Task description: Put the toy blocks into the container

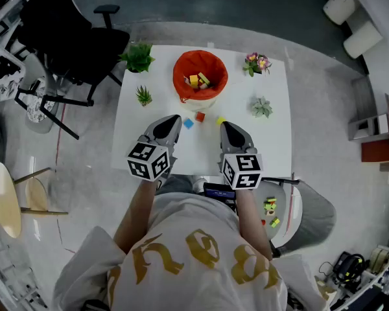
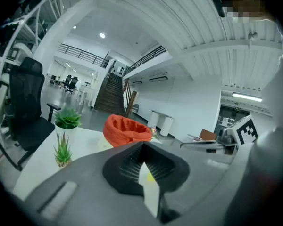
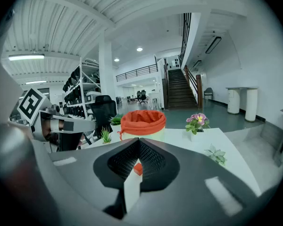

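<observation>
The person wears a pale short-sleeved shirt (image 1: 201, 258) with gold lettering. The grey left claw (image 1: 174, 119) and right claw (image 1: 224, 126) each carry a black-and-white marker cube (image 1: 148, 161).

The white desk (image 1: 272, 135) carries an orange-red container (image 1: 181, 67), a blue block (image 1: 188, 124), a red block (image 1: 200, 116) and a yellow block (image 1: 220, 120).

The container (image 1: 200, 76) is a round tub with an orange-red cloth liner. It sits upright in the upper middle of the head view, with a few yellow, green and red blocks (image 1: 200, 81) inside. Just below it three loose ones lie apart: blue block (image 1: 188, 124), red block (image 1: 200, 116), yellow block (image 1: 220, 120).
</observation>
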Demonstrator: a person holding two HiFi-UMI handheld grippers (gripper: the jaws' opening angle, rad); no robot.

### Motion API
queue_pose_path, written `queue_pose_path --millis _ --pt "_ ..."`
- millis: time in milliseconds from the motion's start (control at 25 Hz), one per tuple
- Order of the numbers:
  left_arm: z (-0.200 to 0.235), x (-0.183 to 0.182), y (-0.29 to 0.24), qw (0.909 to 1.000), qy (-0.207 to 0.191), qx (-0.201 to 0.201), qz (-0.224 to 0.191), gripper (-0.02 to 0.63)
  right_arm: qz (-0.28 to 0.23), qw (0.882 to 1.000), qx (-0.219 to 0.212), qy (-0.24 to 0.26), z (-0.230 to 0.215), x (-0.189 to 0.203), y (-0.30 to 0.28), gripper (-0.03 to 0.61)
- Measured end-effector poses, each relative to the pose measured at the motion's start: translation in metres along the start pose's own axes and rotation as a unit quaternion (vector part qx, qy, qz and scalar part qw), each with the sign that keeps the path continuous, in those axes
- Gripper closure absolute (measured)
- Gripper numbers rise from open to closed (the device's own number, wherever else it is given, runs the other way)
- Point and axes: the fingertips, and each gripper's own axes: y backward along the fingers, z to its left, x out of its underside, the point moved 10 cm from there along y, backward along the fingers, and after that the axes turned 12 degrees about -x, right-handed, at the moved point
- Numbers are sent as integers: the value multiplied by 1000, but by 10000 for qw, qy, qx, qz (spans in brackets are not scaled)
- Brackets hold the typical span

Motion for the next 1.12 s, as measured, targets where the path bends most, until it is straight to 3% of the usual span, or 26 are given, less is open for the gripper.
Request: queue_pose_path --millis 240,480,520,600,680,1120 --pt "-2 4 -8 9998 -151 94 72 614 77 9984 42 558 0 -10 -5 552" --pt "1 9 -21 9991 -252 1 335 614 178 9995 -153 209 -11 -4 -12 548" --pt "1 10 -24 9989 -252 -15 388 614 244 9993 -209 195 -13 -2 -13 538" --pt "2 12 -29 9988 -216 -29 444 614 395 9986 -237 260 -18 3 -14 441" --pt "3 15 -34 9987 -141 -7 495 614 540 9978 -190 338 -24 6 -15 401" --pt "-3 35 -66 9931 -499 82 1058 614 980 9949 -135 187 -54 31 -29 382"
